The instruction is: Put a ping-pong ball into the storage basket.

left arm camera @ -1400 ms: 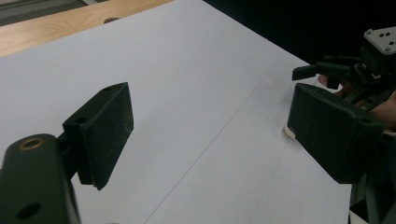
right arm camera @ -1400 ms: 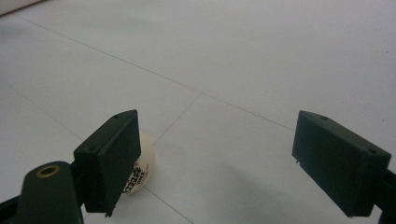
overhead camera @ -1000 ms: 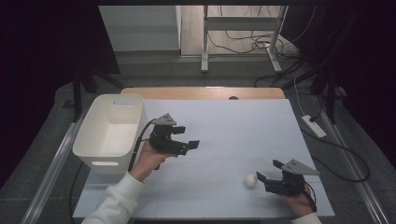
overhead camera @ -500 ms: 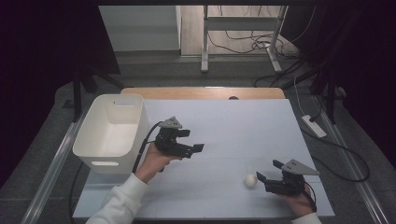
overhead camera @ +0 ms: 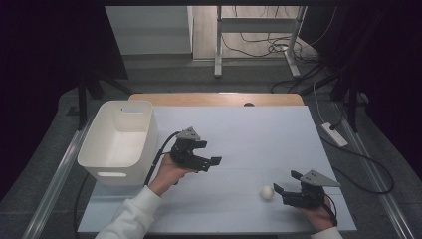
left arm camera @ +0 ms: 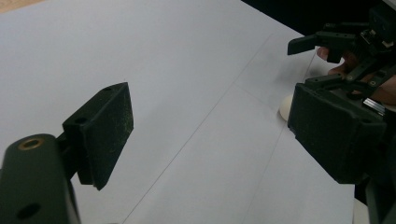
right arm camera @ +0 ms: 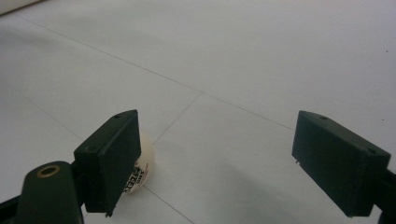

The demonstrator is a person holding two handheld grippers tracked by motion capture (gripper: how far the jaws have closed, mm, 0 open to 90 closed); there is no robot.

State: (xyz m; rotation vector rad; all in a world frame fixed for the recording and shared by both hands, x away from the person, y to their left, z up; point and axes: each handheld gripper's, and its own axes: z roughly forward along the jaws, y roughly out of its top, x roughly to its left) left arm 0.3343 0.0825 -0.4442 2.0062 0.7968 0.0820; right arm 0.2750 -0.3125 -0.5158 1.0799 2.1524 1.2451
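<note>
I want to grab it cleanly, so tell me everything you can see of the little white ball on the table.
The ball is small, round and cream-white, smooth with a matt look, with some small dark and red print on its side that is too blurred to read. It rests on the pale table near the front, just ahead of the right gripper, whose jaws stand open. In the right gripper view it sits partly behind one jaw, not between the two; whether that jaw touches it cannot be told.
</note>
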